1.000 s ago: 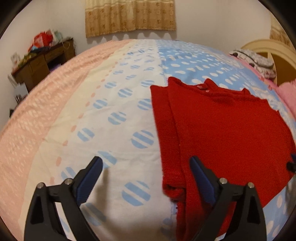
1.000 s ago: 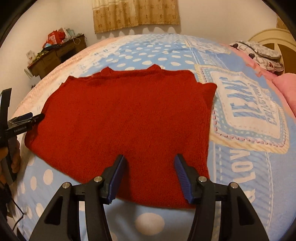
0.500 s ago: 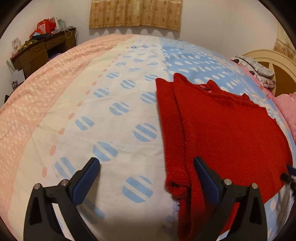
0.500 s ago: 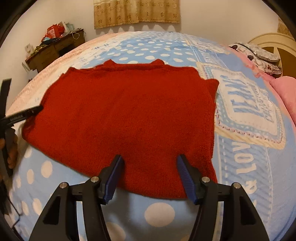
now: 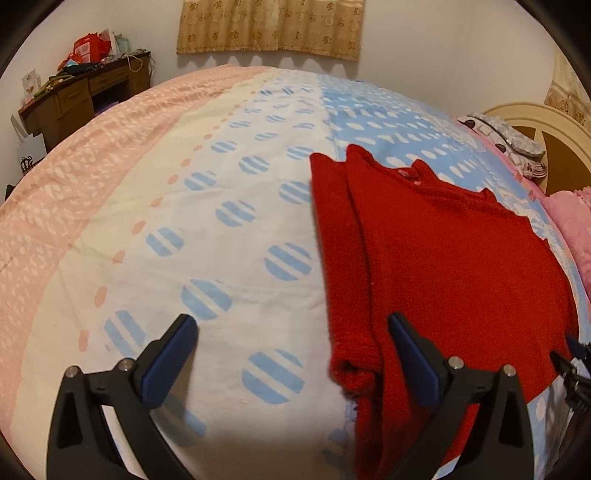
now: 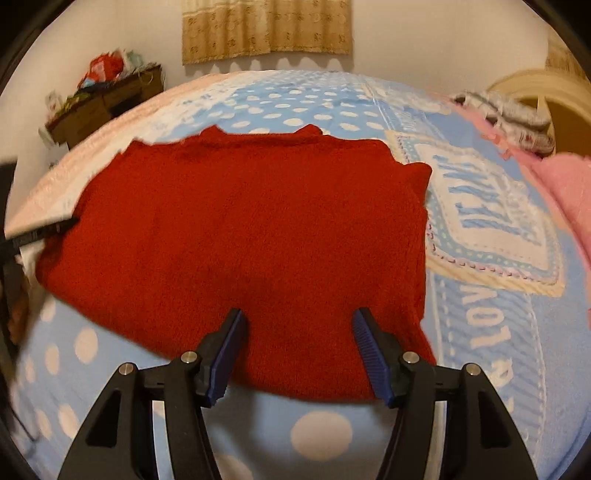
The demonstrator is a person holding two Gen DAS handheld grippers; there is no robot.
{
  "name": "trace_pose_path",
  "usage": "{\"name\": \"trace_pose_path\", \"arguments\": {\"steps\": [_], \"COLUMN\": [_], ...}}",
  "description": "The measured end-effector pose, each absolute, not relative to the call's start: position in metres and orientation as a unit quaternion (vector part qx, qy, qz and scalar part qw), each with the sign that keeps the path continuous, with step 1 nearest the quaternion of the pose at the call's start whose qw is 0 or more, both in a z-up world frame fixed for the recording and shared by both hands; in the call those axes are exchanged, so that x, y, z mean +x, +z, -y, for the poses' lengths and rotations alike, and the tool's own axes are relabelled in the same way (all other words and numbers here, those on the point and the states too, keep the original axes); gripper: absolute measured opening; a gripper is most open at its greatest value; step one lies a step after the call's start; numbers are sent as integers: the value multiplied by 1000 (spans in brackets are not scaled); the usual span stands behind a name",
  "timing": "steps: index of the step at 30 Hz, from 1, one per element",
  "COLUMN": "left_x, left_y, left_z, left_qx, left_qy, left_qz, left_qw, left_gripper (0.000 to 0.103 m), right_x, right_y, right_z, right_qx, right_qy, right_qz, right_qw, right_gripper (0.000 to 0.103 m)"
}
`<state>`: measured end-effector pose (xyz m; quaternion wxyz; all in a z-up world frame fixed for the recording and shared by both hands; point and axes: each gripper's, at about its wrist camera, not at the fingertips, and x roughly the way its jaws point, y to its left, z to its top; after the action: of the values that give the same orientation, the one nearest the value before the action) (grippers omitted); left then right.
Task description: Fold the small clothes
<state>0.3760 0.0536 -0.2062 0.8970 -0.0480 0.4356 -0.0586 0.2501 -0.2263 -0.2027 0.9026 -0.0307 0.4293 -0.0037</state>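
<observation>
A red knitted sweater (image 6: 251, 236) lies flat on the bed, sleeves folded in along both sides. In the left wrist view the sweater (image 5: 443, 251) fills the right half, with its folded left sleeve (image 5: 340, 266) running toward me. My left gripper (image 5: 291, 332) is open and empty, hovering at the sweater's bottom left corner near the sleeve cuff. My right gripper (image 6: 297, 325) is open and empty, its fingertips (image 6: 365, 325) over the sweater's bottom hem. The left gripper's tip shows at the left edge of the right wrist view (image 6: 40, 232).
The bed cover (image 5: 184, 221) is pink, cream and blue with dots. A brown desk (image 5: 74, 96) with clutter stands at the far left. A pink pillow (image 5: 572, 221), folded patterned cloth (image 5: 506, 140) and the headboard (image 5: 546, 125) are at the right. A curtain (image 5: 269, 26) hangs behind.
Both grippers have shifted slightly over the bed, with the right one blurred by motion now. The sweater has not moved and both grippers stay open.
</observation>
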Motion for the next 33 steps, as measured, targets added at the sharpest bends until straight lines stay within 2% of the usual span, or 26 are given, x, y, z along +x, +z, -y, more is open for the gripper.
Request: {"name": "trace_pose_path", "arguments": {"steps": [5,33], "left_x": [376,367], "left_y": [-206,-206], "left_z": [-54,-59], "left_qx": [-49,-57], "left_qy": [-60,-76], "left_qz": [-436,-432], "left_qw": [897,897], "left_gripper": [103,103], "right_x": [244,229], "right_y": [-206,-208], "right_z": [233,224], "right_qx": [-7,-29], "right_qy": [-3,-20], "right_qz": [-422,-408], "right_qw": [907,912], "right_gripper": [62,62]}}
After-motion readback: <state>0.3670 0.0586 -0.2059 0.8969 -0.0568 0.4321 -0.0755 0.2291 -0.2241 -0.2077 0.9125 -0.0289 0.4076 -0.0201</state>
